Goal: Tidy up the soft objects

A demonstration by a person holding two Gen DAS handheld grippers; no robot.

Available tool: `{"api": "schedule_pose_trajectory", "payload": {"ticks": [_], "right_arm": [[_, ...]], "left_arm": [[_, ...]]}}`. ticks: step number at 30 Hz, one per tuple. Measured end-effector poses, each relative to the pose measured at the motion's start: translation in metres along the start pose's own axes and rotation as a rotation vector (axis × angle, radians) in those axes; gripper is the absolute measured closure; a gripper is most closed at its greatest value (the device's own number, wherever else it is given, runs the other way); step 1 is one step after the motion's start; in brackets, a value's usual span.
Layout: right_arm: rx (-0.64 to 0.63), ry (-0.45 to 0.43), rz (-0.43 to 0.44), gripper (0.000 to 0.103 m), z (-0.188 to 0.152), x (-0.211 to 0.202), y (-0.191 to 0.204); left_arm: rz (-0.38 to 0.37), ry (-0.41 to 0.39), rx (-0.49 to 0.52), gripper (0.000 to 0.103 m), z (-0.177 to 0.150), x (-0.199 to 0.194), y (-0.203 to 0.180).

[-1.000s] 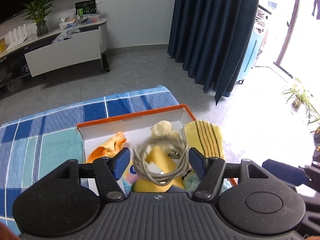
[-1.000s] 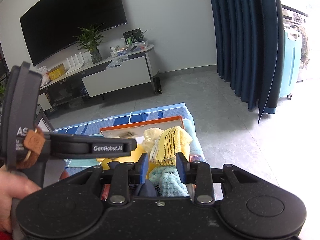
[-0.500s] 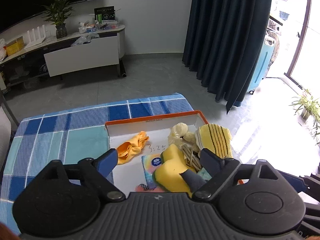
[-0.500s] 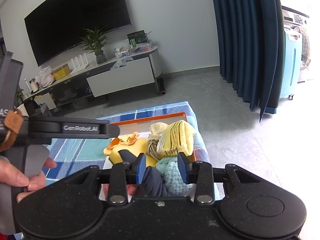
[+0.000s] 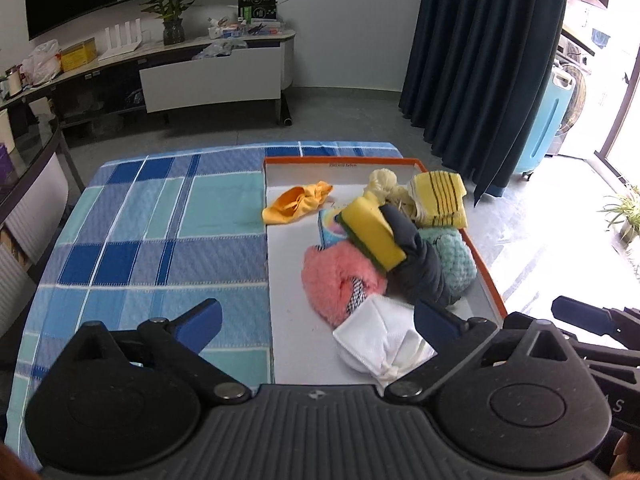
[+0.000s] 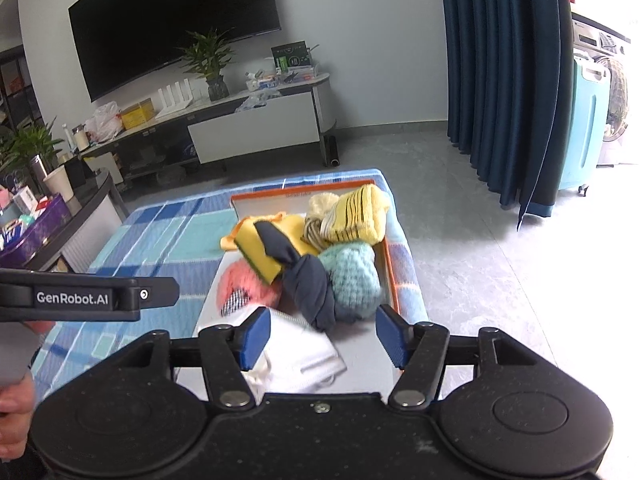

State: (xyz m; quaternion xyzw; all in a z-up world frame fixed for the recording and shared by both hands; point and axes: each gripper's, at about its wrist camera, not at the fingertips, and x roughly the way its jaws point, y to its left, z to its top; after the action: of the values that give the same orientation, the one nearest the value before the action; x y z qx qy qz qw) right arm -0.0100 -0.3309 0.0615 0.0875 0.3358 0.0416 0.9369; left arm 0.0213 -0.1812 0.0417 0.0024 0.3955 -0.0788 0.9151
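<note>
Living-room surroundings are framing the scene: a dark wall television [image 6: 172, 24], a low media console [image 5: 208, 76] and navy curtains [image 5: 480, 60] are standing behind a desk covered by a blue checked cloth [image 5: 160, 232]. On its right half, a shallow white cardboard tray with an orange rim [image 5: 292, 344] is holding the soft objects.

A knotted dark navy cloth [image 5: 420, 264] is lying across a yellow sponge with a green underside [image 5: 372, 236], between a pink fluffy item [image 5: 332, 284] and a teal knitted bundle [image 5: 456, 260]. A white folded cloth [image 5: 380, 340] is sitting nearest the tools; a yellow striped towel [image 5: 440, 200] and an orange cloth [image 5: 296, 204] are occupying the far end.

The left tool [image 5: 316, 324] and right tool [image 6: 320, 332] have both just been opening; each is released, gripping nothing, though the white cloth is lying partly between the jaws in both views.

Judgement: the pile is crowding the tray's right side. Any further pick should be taking the topmost item first, as the navy cloth is overlapping the sponge and may drag it.
</note>
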Motion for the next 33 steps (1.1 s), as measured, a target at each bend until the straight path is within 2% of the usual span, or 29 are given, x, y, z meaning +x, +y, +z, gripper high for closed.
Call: {"api": "schedule_pose_trajectory", "payload": {"ticks": [7, 13, 33], "right_arm": [[-0.021, 0.04, -0.02, 0.026, -0.021, -0.011, -0.002], [-0.033, 0.052, -0.039, 0.025, -0.032, -0.018, 0.001], [-0.055, 0.073, -0.039, 0.023, -0.035, -0.011, 0.011]], "left_arm": [[0.045, 0.054, -0.019, 0.0, -0.031, 0.002, 0.003], [0.03, 0.06, -0.005, 0.0, -0.047, -0.002, -0.002], [0.03, 0.078, -0.001, 0.0, -0.06, 0.003, -0.002]]}}
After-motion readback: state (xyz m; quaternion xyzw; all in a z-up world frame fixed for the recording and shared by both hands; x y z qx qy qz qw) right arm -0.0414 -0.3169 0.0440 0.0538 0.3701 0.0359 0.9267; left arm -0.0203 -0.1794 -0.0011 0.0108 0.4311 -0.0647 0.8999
